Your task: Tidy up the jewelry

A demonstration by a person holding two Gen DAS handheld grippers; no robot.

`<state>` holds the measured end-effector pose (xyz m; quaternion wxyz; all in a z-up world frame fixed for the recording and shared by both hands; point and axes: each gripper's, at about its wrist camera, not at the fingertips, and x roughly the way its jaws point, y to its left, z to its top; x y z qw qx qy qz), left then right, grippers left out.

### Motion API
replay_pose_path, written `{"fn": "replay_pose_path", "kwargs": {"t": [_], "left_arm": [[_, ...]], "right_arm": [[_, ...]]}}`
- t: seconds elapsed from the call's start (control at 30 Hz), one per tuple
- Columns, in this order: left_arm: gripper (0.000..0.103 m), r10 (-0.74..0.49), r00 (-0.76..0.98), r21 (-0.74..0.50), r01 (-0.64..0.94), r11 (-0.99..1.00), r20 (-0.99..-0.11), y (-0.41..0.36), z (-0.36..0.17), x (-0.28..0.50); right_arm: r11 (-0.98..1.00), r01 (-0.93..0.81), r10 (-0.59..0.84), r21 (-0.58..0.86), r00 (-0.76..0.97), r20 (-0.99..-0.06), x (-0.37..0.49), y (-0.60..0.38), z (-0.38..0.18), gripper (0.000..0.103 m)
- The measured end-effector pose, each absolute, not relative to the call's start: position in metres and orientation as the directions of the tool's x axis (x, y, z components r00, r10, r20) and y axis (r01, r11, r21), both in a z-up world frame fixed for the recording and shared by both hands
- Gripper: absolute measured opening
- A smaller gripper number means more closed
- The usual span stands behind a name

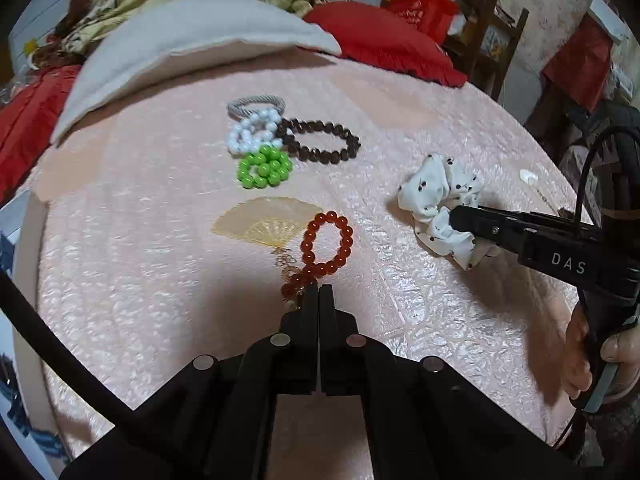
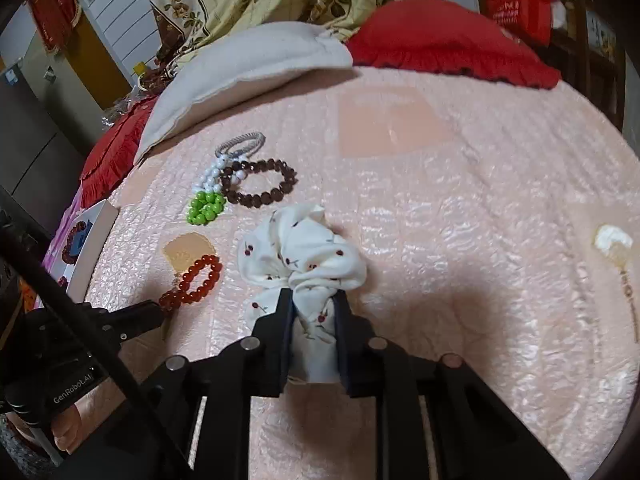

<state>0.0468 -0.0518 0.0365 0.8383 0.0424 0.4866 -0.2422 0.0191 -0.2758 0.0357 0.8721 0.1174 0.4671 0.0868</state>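
left tongs point(image 1: 319, 289) pressed together on the near end of the red bead bracelet point(image 1: 328, 244), at the knot where a small tassel or charm hangs, so that the loop lies stretched out flat ahead on the pink bedspread point(image 1: 460, 312); probably gripped there because the bunched end gives more to bite on than single round beads. right tongs point(image 2: 313, 300) pinching the white cherry-print scrunchie point(image 2: 300, 256), with the soft fabric bulging between and above the two pads, a grip that suits cloth since it squashes and cannot roll away. seen from the left wrist view, coming in from the right side with a hand point(image 1: 588, 364) on the handle below

further out, gathered in one touching cluster near the middle of the bed: green bead bracelet point(image 1: 265, 169), white bead bracelet point(image 1: 252, 133), dark brown bead bracelet point(image 1: 322, 142) and a grey hair tie point(image 1: 256, 103), seemingly the pile where sorted pieces are collected. just beside the red beads, a translucent yellow fan-shaped piece point(image 1: 260, 222), lying flat. beyond the cluster, a white pillow point(image 1: 192, 36) and a red pillow point(image 1: 380, 36). at the left edge in the right wrist view, a white box point(image 2: 90, 240) with something dark red inside, possibly the final home for these pieces, though not clear
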Motion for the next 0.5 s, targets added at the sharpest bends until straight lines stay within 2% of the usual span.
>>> {"fn": "replay_pose_path", "kwargs": {"t": [0.23, 0.37, 0.4, 0.43, 0.47, 0.5], "left_arm": [[0.000, -0.407, 0.512, -0.190, 0.424, 0.886, -0.757, -0.016, 0.087, 0.024], [0.000, -0.397, 0.518, -0.159, 0.443, 0.882, -0.758, -0.011, 0.091, 0.026], [0.002, -0.402, 0.506, -0.163, 0.451, 0.878, -0.763, -0.010, 0.087, 0.027], [0.010, -0.405, 0.484, -0.169, 0.460, 0.872, -0.776, -0.012, 0.079, 0.031], [0.013, -0.406, 0.466, -0.173, 0.464, 0.869, -0.786, -0.014, 0.072, 0.035], [0.013, -0.409, 0.459, -0.178, 0.466, 0.867, -0.789, -0.015, 0.067, 0.036]], "right_arm": [[0.963, -0.071, 0.253, 0.262, 0.586, -0.770, 0.006, -0.268, 0.066, 0.017], [0.965, -0.082, 0.249, 0.250, 0.590, -0.768, 0.002, -0.258, 0.077, 0.017], [0.963, -0.083, 0.254, 0.255, 0.589, -0.768, 0.000, -0.257, 0.078, 0.017], [0.961, -0.082, 0.260, 0.262, 0.587, -0.767, -0.002, -0.256, 0.079, 0.017], [0.959, -0.080, 0.265, 0.271, 0.585, -0.766, -0.004, -0.256, 0.080, 0.017], [0.958, -0.079, 0.269, 0.276, 0.583, -0.767, -0.005, -0.256, 0.079, 0.017]]}}
